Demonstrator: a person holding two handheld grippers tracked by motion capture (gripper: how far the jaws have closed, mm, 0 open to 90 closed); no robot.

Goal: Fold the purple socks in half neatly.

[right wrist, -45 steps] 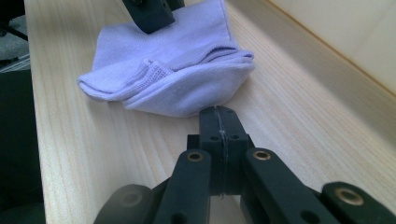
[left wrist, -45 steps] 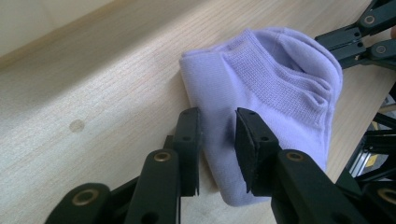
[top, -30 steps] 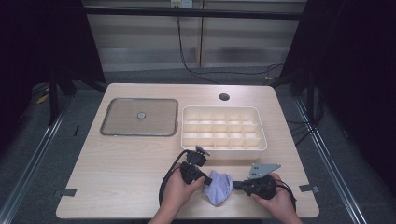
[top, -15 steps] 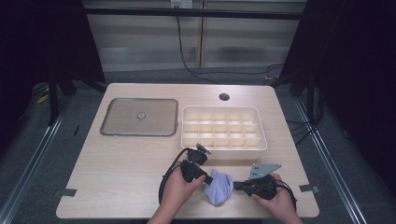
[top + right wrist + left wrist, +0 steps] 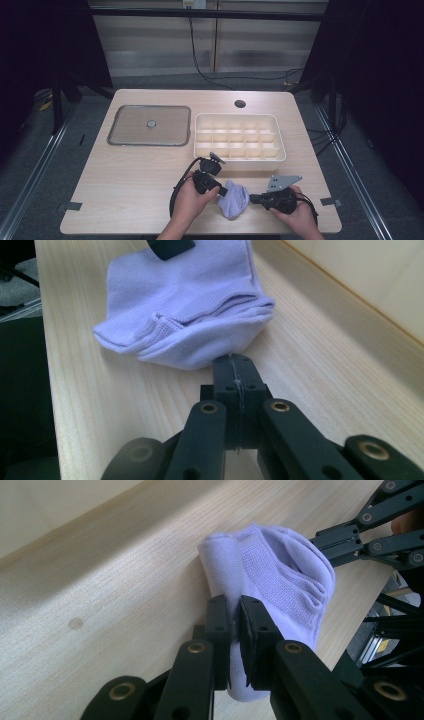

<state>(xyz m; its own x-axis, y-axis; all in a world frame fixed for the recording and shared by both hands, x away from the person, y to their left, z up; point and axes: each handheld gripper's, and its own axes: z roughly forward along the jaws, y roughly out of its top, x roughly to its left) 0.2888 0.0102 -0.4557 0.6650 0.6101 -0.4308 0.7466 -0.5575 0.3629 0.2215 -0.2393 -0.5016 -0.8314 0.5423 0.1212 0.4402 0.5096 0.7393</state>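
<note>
Near the table's (image 5: 125, 200) front edge, both grippers lie level, left gripper (image 5: 235, 615) jaws pinching the lilac sock (image 5: 270, 580), right gripper (image 5: 235, 371) jaws closed at its edge.

The sock (image 5: 280, 580) is pale lilac all over, with a fine ribbed knit that shows as close ridges along its cuff and a smoother weave on the folded body. The left gripper (image 5: 235, 615) and the right gripper (image 5: 236, 371) are both matt black, their linkage arms studded with brass-coloured pivot rings. A grey plate (image 5: 283, 181) sits on top of the right gripper. The table (image 5: 130, 175) is light wood with a fine straight grain. The divided tray (image 5: 240, 120) is cream white throughout. The lid (image 5: 150, 125) is clear with a dull grey rim and a small pale knob at its centre.
</note>
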